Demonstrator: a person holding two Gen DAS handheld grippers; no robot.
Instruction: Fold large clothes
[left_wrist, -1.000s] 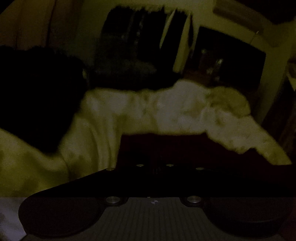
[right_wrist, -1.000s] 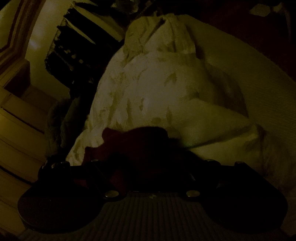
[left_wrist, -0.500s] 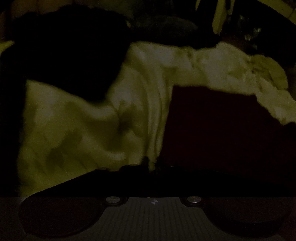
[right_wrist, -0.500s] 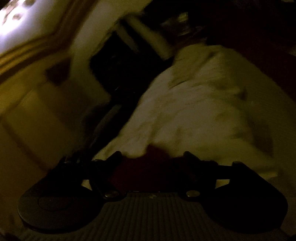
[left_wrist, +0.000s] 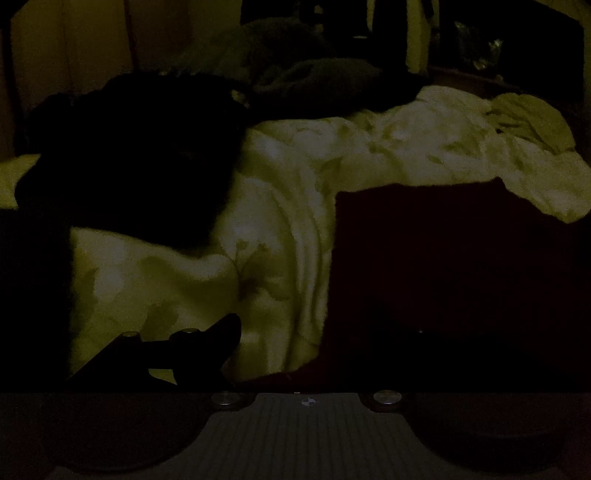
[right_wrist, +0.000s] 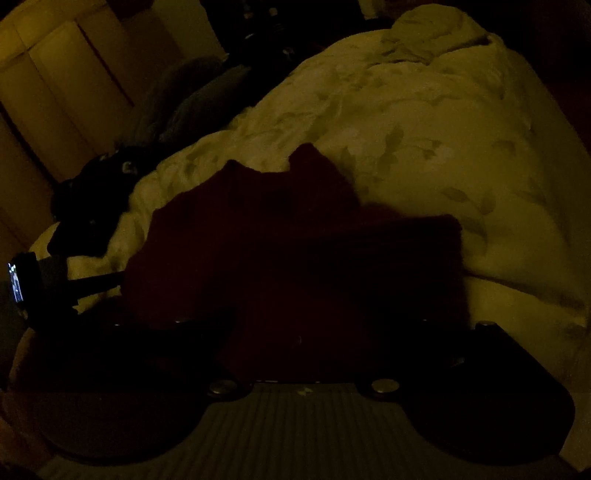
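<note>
The room is very dark. A dark red garment (left_wrist: 443, 266) lies on a pale leaf-patterned bedspread (left_wrist: 288, 229); it fills the right half of the left wrist view. My left gripper (left_wrist: 295, 354) appears open: its left finger (left_wrist: 218, 336) stands wide to the left over the bedspread, and the right finger is lost in the dark cloth. In the right wrist view the same garment (right_wrist: 288, 251) lies partly folded in front of my right gripper (right_wrist: 299, 332), whose fingers are hidden in the dark.
A heap of black clothes (left_wrist: 129, 162) lies on the bed at the left. Grey bedding (left_wrist: 314, 81) is piled behind. The other gripper's handle with a lit screen (right_wrist: 18, 280) shows at the left edge of the right wrist view. Wardrobe doors (right_wrist: 55, 85) stand beyond.
Both grippers have come down towards the bed with the red garment, which now lies spread on the bedspread. The left gripper's finger has swung out to the left.
</note>
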